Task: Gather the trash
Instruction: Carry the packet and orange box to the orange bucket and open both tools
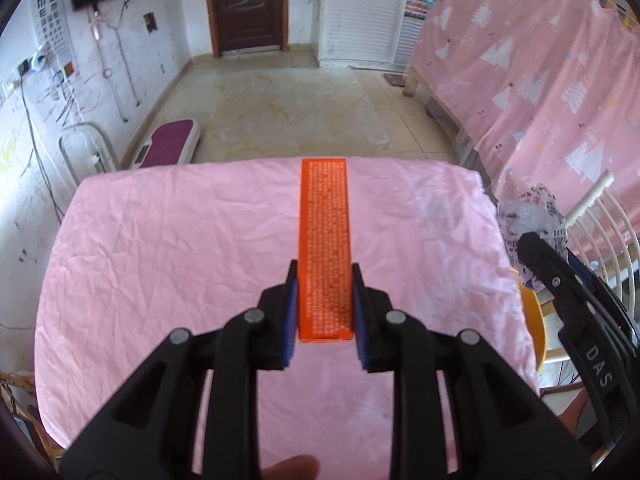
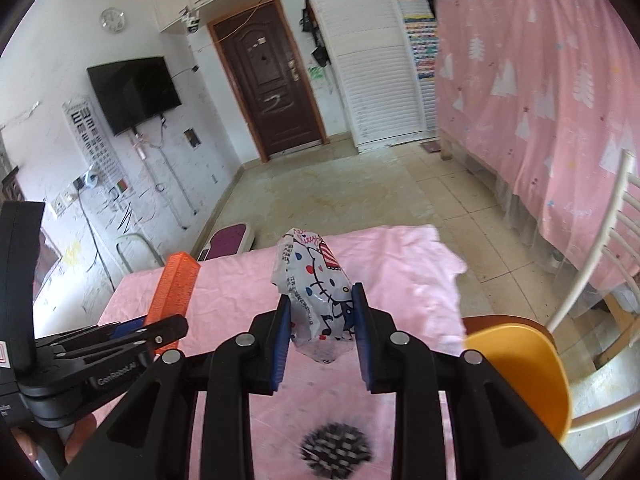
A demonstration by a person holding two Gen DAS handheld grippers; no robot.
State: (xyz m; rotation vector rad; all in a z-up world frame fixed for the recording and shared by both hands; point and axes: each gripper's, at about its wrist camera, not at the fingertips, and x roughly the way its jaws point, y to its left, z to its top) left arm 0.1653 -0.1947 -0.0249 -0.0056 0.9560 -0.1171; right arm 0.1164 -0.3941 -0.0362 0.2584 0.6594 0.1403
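My left gripper (image 1: pixel 325 276) is shut on a long orange box (image 1: pixel 325 216) printed with small white text, held above the pink table cloth (image 1: pixel 160 260). The same orange box (image 2: pixel 173 284) and the left gripper (image 2: pixel 160 330) show at the left of the right wrist view. My right gripper (image 2: pixel 320 300) is shut on a white cartoon-printed plastic wrapper (image 2: pixel 312 292), lifted over the table. That wrapper (image 1: pixel 532 220) and the right gripper (image 1: pixel 532 248) appear at the right edge of the left wrist view.
A yellow-orange chair seat (image 2: pixel 524 364) and a white slatted chair back (image 2: pixel 600 248) stand right of the table. A dark spiky-looking object (image 2: pixel 336 450) lies blurred on the cloth near me. Beyond the table: tiled floor (image 1: pixel 288 96), a purple scale-like board (image 1: pixel 170 140), a pink-draped bed (image 1: pixel 540 60).
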